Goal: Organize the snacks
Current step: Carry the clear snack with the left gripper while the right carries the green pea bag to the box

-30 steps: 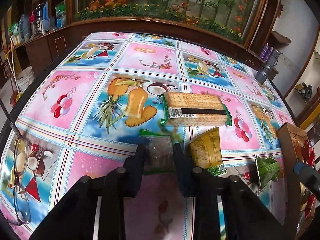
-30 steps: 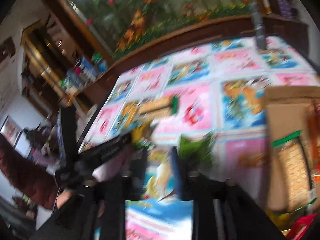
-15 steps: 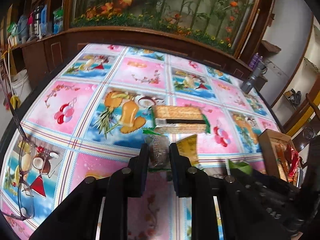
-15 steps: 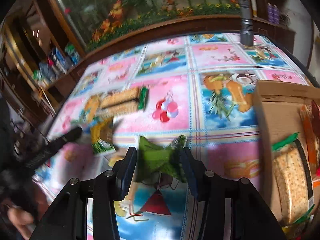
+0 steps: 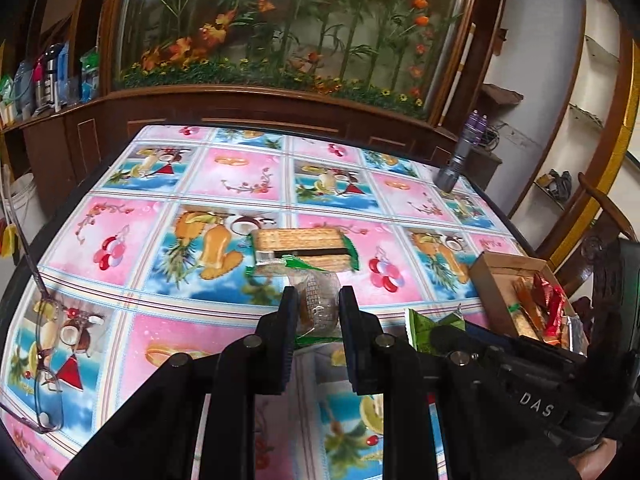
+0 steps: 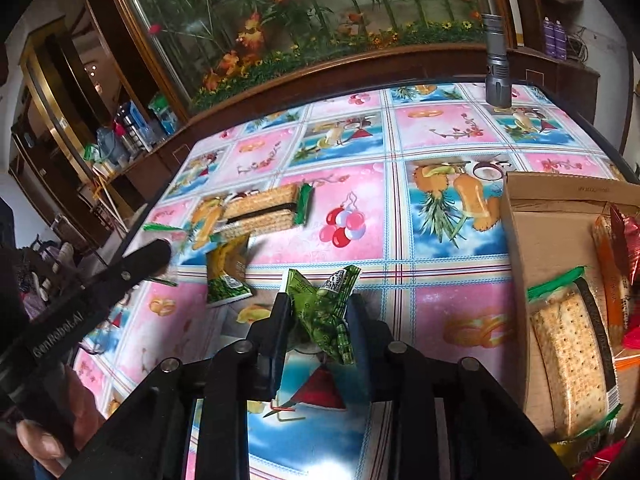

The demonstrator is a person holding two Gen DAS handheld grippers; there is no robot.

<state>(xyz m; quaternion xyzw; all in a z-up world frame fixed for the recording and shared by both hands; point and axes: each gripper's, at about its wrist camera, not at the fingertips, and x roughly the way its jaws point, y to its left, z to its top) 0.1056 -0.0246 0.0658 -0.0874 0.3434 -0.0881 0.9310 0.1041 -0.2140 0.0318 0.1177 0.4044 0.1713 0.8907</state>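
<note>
A clear-wrapped snack [image 5: 318, 308] sits pinched between the left tongs [image 5: 316, 314] at lower centre of the left wrist view, lifted off the bench [image 5: 132, 232]. The right tongs [image 6: 320, 320] have just been closing, and their pads now squeeze a crumpled green packet [image 6: 326, 312] at lower centre of the right wrist view.

Just beyond the left tongs, mid-frame, a long cracker pack [image 5: 304, 246] lies flat on the patterned cloth. In the right wrist view a yellow-green pouch [image 6: 228, 272] lies left of centre, close below that cracker pack, with the left tool crossing the lower left corner in a hand [image 6: 44, 432].

The cardboard box [image 6: 560, 216] fills the right edge of the right wrist view, its near wall standing up from the cloth; inside lie another cracker pack [image 6: 572, 360] and orange and red wrappers [image 6: 616, 248]. Between the green packet and the box wall runs a bare strip of pink and blue cloth.

A grey torch [image 6: 498, 64] stands upright near the bench's far right corner, well apart from the snacks. Eyeglasses [image 5: 44, 360] lie by the bench's left edge in the left wrist view. The far half of the bench is bare cloth up to its dark rim, with a wooden cabinet [image 5: 240, 108] and flower display behind.
</note>
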